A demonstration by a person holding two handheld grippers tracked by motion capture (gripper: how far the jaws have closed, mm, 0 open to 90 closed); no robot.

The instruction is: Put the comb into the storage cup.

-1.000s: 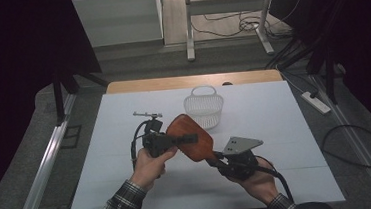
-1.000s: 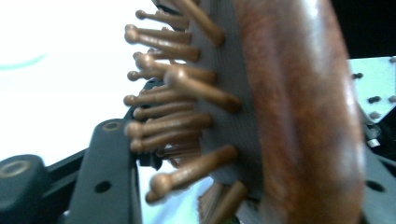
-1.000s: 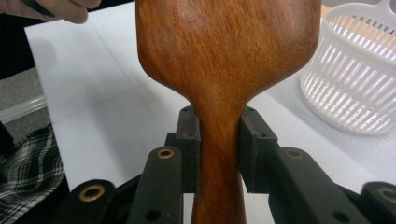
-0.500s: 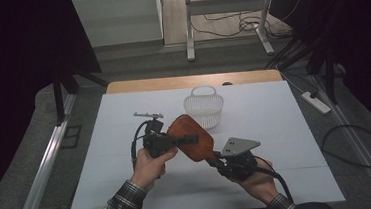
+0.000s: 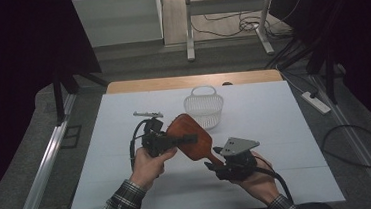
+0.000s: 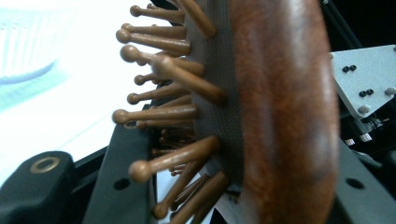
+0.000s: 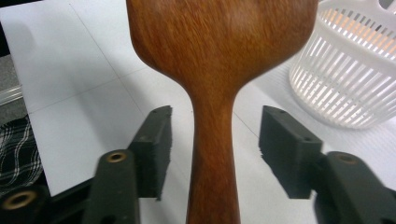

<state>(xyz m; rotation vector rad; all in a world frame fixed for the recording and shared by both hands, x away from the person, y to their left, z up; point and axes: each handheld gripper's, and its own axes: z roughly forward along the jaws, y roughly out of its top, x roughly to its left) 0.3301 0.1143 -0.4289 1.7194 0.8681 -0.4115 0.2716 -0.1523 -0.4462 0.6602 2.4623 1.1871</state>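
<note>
A brown wooden hairbrush (image 5: 191, 136) hangs above the white table (image 5: 285, 126), its handle pointing toward the person. My left gripper (image 5: 176, 140) is shut on the brush head. In the left gripper view the brush (image 6: 280, 116) stands edge-on between the jaws, with the ball-tipped bristles (image 6: 163, 112) on the left. My right gripper (image 5: 215, 163) sits at the handle end. In the right gripper view the handle (image 7: 212, 140) runs down the middle of the open right gripper (image 7: 215, 144), with a gap to each pad (image 7: 154, 149).
A white slatted basket (image 5: 204, 108) with a handle stands just beyond the brush, toward the table's far edge, and shows at the right in the right gripper view (image 7: 350, 74). A power strip (image 5: 316, 101) and cables lie on the floor to the right.
Hardly anything differs: the brush and both grippers stay in nearly the same place above the table.
</note>
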